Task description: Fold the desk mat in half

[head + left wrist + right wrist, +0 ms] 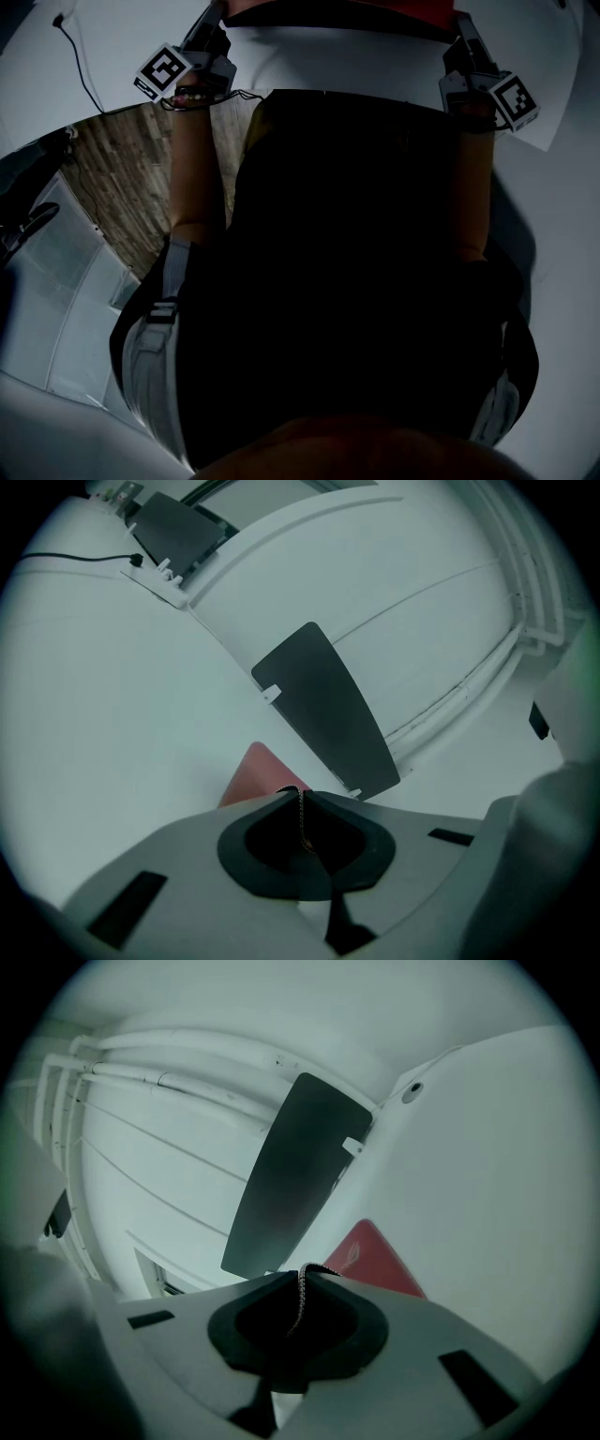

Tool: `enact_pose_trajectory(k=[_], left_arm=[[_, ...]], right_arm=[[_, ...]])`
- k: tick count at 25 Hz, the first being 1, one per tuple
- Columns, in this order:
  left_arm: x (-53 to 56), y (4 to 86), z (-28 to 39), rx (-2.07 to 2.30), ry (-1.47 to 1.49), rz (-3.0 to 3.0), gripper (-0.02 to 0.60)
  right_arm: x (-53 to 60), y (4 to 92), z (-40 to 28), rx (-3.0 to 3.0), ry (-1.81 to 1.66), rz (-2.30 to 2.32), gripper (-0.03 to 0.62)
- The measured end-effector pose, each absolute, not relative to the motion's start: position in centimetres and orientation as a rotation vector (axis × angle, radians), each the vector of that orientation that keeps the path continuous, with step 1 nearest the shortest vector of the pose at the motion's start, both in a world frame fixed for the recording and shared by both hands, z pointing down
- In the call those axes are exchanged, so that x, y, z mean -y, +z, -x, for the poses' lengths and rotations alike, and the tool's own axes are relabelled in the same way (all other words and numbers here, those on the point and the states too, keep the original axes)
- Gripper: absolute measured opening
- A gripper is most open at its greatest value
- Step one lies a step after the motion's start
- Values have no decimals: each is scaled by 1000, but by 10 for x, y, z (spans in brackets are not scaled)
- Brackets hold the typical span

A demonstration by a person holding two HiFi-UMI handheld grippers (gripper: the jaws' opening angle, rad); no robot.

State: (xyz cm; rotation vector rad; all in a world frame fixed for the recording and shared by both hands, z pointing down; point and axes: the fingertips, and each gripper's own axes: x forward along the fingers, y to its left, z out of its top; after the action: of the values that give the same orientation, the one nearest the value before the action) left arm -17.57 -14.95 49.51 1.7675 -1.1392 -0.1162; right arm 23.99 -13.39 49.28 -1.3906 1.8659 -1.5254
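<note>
The fold looks barely begun: the desk mat (257, 772) is gripped but, as far as these views show, not yet doubled over.

The left tongs (298, 795) are pressed together on the mat's stitched edge. A thin line of stitching runs down between them at lower centre of the left gripper view, and a red corner pokes out just beyond the tips. The right tongs (302, 1272) pinch the same kind of stitched edge, with a red corner bearing a faint logo showing to the right of the tips.

In the head view the mat appears only as a red strip along the top edge of the frame, between the two grippers. A band of pale tabletop (328, 58) lies below it, and the person's dark clothing fills the centre.

So taking hold of two corners seems done. What is left, by my reading, is nearly everything: raising that edge, carrying it across to the opposite edge, lining them up and letting go. Whether the pinched corners are already off the tabletop I cannot tell.
</note>
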Motion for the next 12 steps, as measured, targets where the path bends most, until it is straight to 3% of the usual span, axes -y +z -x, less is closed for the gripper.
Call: enact_pose_trajectory(k=[12], left_arm=[[154,500,163,1046,-90,-1777,28]], right_arm=[[127,494,-252,-1708,-1485,1481,41]])
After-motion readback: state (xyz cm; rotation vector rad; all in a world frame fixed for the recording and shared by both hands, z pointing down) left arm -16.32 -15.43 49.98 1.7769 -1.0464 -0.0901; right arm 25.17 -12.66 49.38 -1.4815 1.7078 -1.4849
